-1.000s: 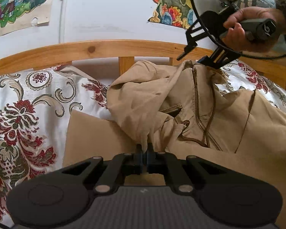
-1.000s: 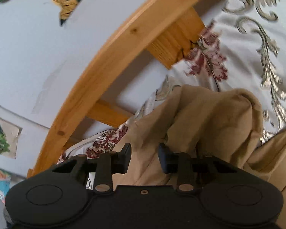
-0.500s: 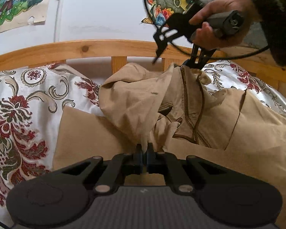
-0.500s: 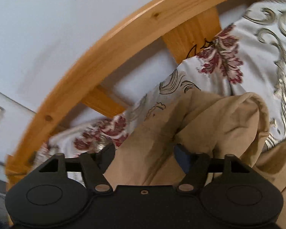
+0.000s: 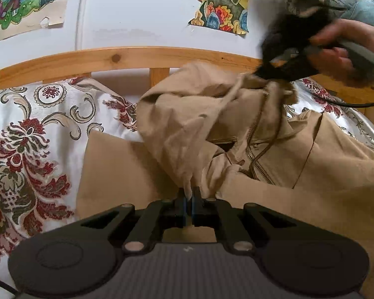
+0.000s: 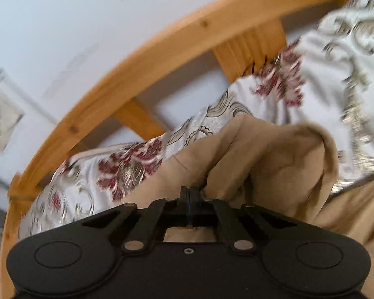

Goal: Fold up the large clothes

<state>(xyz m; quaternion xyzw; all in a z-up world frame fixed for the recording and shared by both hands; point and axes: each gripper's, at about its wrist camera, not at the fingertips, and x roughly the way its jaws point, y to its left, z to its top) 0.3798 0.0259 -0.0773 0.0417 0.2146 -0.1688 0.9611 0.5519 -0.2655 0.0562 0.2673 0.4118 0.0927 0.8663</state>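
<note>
You're barely started: each hand-held gripper, left (image 5: 188, 194) and right (image 6: 189, 191), pinches the rumpled jacket (image 5: 236, 129), bunched toward 12 o'clock on the bed (image 5: 37, 124), no fold laid

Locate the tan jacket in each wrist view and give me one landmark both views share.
Left wrist: the tan jacket fills centre and right, bunched, a fold pinched in the left gripper.
Right wrist: the jacket fills lower centre and right, above the right gripper.
Shared landmark: the wooden bed rail.
</note>
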